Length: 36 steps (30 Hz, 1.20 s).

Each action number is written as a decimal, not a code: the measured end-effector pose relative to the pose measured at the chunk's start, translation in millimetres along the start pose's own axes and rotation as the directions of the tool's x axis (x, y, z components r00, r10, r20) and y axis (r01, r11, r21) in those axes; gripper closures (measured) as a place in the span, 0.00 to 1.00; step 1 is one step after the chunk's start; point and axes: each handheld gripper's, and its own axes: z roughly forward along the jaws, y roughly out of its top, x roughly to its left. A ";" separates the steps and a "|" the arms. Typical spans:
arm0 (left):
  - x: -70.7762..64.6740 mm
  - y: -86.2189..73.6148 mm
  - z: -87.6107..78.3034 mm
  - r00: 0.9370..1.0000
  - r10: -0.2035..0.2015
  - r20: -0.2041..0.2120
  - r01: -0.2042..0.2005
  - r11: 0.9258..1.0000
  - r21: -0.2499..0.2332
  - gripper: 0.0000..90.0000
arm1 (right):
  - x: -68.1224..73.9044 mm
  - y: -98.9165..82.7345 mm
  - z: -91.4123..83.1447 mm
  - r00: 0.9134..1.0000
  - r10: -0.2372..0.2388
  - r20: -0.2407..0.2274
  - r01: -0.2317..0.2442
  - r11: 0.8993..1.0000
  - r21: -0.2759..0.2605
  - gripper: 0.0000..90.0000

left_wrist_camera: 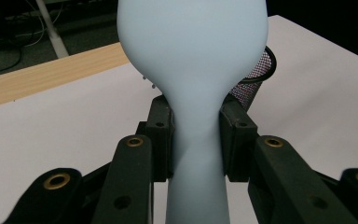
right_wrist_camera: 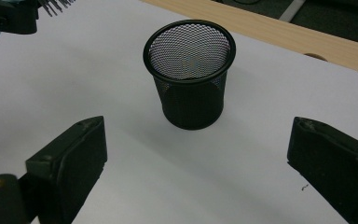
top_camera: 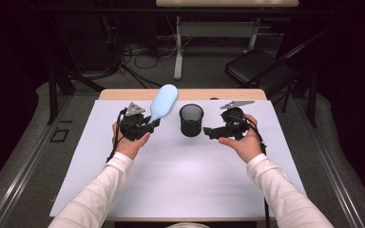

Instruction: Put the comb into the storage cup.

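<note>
Black mesh cup (right_wrist_camera: 189, 74) upright — open white sheet (right_wrist_camera: 242, 186) all round

Count on my desk (top_camera: 180, 185): one light-blue hairbrush (top_camera: 163, 103), one black mesh cup (top_camera: 191, 120), one white sheet (top_camera: 123, 142) covering the top. Two claws: my left claw (top_camera: 153, 124), my right claw (top_camera: 209, 133). Behind the desk: one black folding chair (top_camera: 259, 66), one second table (top_camera: 218, 19).
</note>
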 end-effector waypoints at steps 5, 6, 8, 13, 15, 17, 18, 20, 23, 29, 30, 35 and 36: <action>-2.5 1.6 1.1 1.000 0.008 0.001 -0.008 1.000 -0.003 0.77 | -0.3 3.7 1.4 1.000 0.012 -0.011 -0.012 1.000 0.001 0.05; -3.2 2.0 1.4 1.000 0.008 0.003 -0.008 1.000 -0.003 0.77 | -0.5 4.4 1.5 1.000 0.017 -0.015 -0.017 1.000 0.003 0.05; -5.0 2.6 2.7 1.000 0.010 0.006 -0.010 1.000 -0.005 0.77 | -1.5 5.7 2.0 0.999 0.030 -0.020 -0.030 1.000 0.009 0.06; -11.0 4.4 7.5 1.000 0.020 0.017 -0.020 1.000 -0.004 0.77 | -3.7 11.8 0.7 0.998 0.060 -0.032 -0.060 0.998 0.008 0.06; -14.0 5.4 9.5 0.999 0.026 0.022 -0.026 1.000 -0.005 0.77 | -4.7 14.8 -0.4 0.996 0.080 -0.047 -0.080 0.997 0.000 0.07; -17.7 6.3 11.4 0.999 0.027 0.028 -0.027 1.000 -0.008 0.77 | -5.3 17.8 -0.9 0.994 0.092 -0.057 -0.093 0.996 -0.010 0.07; -19.7 6.7 12.4 0.999 0.030 0.031 -0.030 1.000 -0.010 0.77 | -5.2 19.2 -0.6 0.994 0.090 -0.055 -0.091 0.996 -0.015 0.07; -23.7 7.5 13.8 0.998 0.039 0.039 -0.038 0.999 -0.011 0.77 | -3.6 22.1 0.4 0.994 0.092 -0.055 -0.092 0.996 -0.016 0.07; -30.0 8.6 16.1 0.998 0.045 0.049 -0.044 0.999 -0.015 0.77 | 0.7 26.9 1.1 0.994 0.083 -0.064 -0.085 0.996 -0.022 0.07; -38.7 10.4 20.6 0.996 0.052 0.068 -0.051 0.999 -0.018 0.77 | 11.3 36.1 1.3 0.996 0.047 -0.077 -0.050 0.998 -0.033 0.07; -39.6 10.6 20.9 0.996 0.053 0.071 -0.052 0.998 -0.020 0.77 | 12.7 37.4 1.4 0.996 0.045 -0.078 -0.048 0.998 -0.036 0.07; -44.2 9.5 23.5 0.995 0.053 0.082 -0.051 0.998 -0.023 0.77 | 16.2 43.2 4.9 0.996 0.038 -0.080 -0.042 0.998 -0.049 0.07; -44.7 9.4 24.0 0.995 0.057 0.083 -0.055 0.998 -0.020 0.77 | 16.9 44.4 5.8 0.996 0.043 -0.079 -0.047 0.998 -0.046 0.07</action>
